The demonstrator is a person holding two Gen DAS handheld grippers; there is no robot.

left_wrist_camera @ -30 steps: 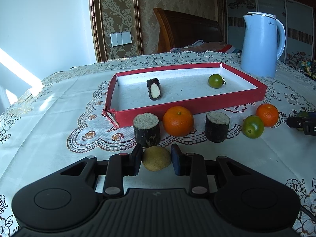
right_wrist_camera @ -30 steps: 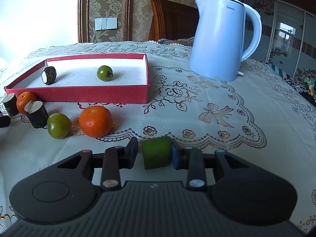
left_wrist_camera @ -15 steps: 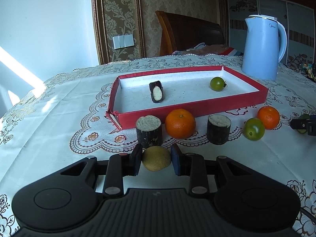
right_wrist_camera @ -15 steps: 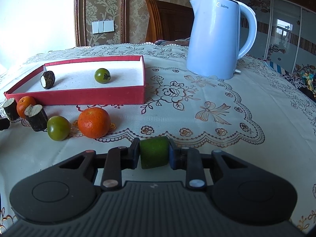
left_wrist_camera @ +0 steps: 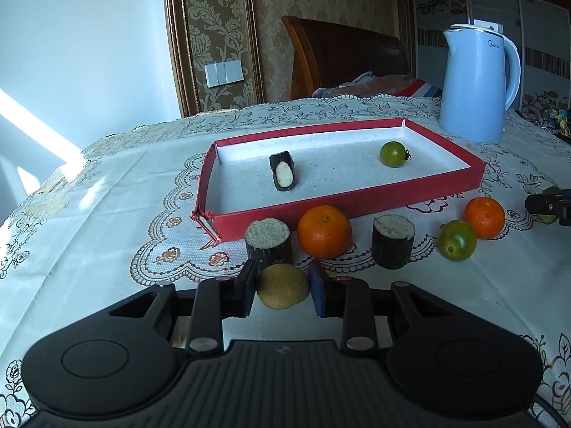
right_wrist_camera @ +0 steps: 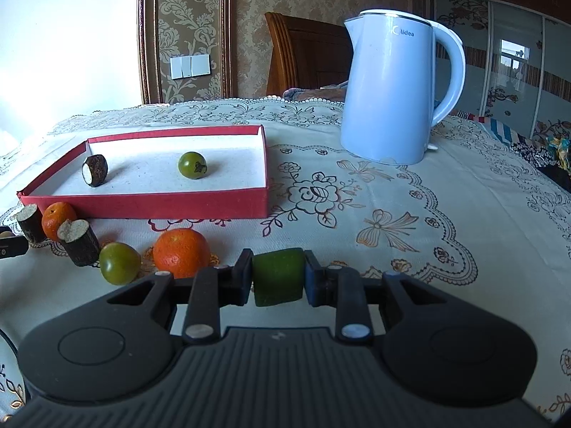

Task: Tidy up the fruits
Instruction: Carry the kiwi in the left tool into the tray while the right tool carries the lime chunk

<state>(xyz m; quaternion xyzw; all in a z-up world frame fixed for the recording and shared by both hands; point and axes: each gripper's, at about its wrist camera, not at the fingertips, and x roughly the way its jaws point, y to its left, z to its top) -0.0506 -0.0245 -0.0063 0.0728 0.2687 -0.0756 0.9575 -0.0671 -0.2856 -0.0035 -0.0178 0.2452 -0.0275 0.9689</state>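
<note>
My left gripper (left_wrist_camera: pixel 282 287) is shut on a round tan fruit (left_wrist_camera: pixel 282 291) and holds it above the tablecloth, in front of the red tray (left_wrist_camera: pixel 357 205). My right gripper (right_wrist_camera: pixel 278 281) is shut on a green fruit (right_wrist_camera: pixel 278 281), right of the tray (right_wrist_camera: pixel 142 206). The tray holds a dark sugarcane piece (left_wrist_camera: pixel 282 175) and a green tomato (left_wrist_camera: pixel 392 154). In front of the tray lie two oranges (left_wrist_camera: pixel 324 231) (left_wrist_camera: pixel 484 217), two upright sugarcane pieces (left_wrist_camera: pixel 268 244) (left_wrist_camera: pixel 393 241) and a green tomato (left_wrist_camera: pixel 456 245).
A light blue electric kettle (right_wrist_camera: pixel 399 92) stands behind and right of the tray. A wooden chair back (left_wrist_camera: pixel 342 53) stands beyond the far table edge. The right gripper's tip (left_wrist_camera: pixel 549 207) shows at the right edge of the left wrist view.
Both grippers have risen a little with their fruits, so the table appears lower. The right gripper closed tighter on the green fruit. The fruits on the table have not moved.
</note>
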